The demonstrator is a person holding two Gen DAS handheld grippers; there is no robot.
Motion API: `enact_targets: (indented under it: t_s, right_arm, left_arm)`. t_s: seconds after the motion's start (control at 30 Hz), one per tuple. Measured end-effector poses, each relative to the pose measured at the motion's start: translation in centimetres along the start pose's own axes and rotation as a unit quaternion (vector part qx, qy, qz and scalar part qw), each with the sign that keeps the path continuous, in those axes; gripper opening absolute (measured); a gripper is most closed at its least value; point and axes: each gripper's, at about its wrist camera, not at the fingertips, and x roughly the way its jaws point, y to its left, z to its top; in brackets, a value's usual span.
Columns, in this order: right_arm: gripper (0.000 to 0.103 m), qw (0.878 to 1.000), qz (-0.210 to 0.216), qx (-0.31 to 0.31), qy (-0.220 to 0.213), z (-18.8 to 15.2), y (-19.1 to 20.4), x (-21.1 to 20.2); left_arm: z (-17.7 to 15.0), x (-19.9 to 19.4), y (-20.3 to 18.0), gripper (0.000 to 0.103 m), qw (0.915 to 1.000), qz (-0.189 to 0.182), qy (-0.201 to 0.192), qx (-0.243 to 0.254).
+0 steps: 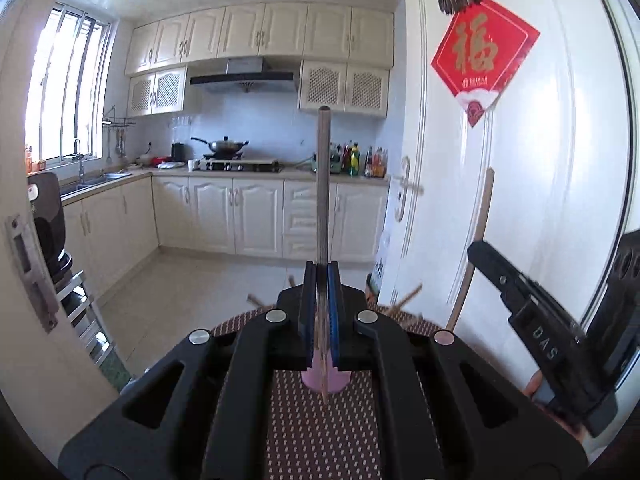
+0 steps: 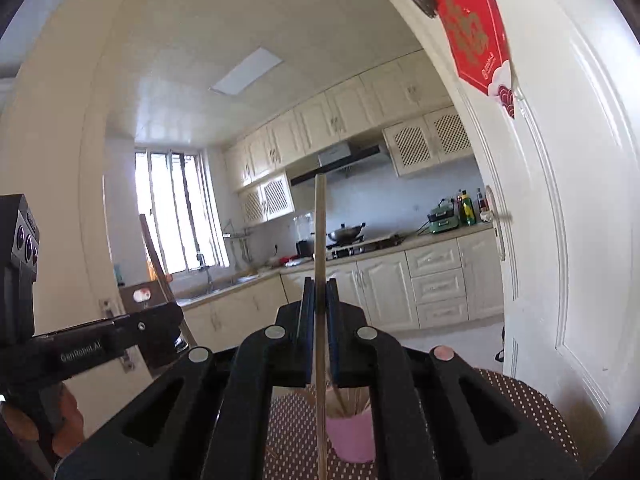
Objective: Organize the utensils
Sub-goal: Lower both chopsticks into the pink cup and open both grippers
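While a grey chopstick (image 1: 323, 184) is pinched upright between the blue pads of the left gripper (image 1: 322, 280), its upper end is raised well above the fingertips and its lower end is seen running down toward a pink cup (image 1: 325, 376) on the dotted brown mat (image 1: 320, 432). A lighter wooden chopstick (image 2: 319, 240) is likewise clamped by the right gripper (image 2: 320, 292), jaws pressed in on it, stick held near vertical and extended below the jaws past the cup's left side. The pink cup (image 2: 352, 436) is seen under the right gripper, on the mat (image 2: 532, 408), with a bundle of wooden sticks (image 2: 348, 400) stood inside it. More sticks (image 1: 408, 300) are seen fanned out beyond the left gripper's fingers; what they rest in cannot be told from that view.

Both grippers are held side by side above the cup, pointed forward into the kitchen, the right one tilted more upward. The right gripper's body is caught at the right edge of the left view, the left gripper's body at the left edge of the right view, with fingers of the hand (image 2: 64, 412) wrapped under it. A white door (image 1: 520, 184) with a red diamond decoration (image 1: 482, 56) is seen to the right, cream cabinets (image 1: 256, 36) and a wok (image 1: 226, 146) on the stove behind.
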Motion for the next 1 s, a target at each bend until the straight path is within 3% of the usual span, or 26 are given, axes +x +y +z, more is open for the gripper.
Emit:
enact_targets:
  t_s: [0.3,0.57,1.0]
  right_arm:
    - [0.004,0.999,0.012,0.013,-0.035,0.0,-0.4,2.4]
    - [0.004,0.997,0.011,-0.031,-0.071,-0.3,0.9,4.9]
    - [0.004,0.993,-0.007,-0.071,-0.094,-2.1,0.9,7.9]
  left_arm:
    - [0.9,3.8,0.8,0.006,0.9996,0.001,-0.020,-0.018]
    - [0.1,7.6,2.3,0.006,0.9986,-0.004,-0.019,-0.049]
    - [-1.7,11.4,2.9,0.006,0.9985,-0.023,-0.008,-0.049]
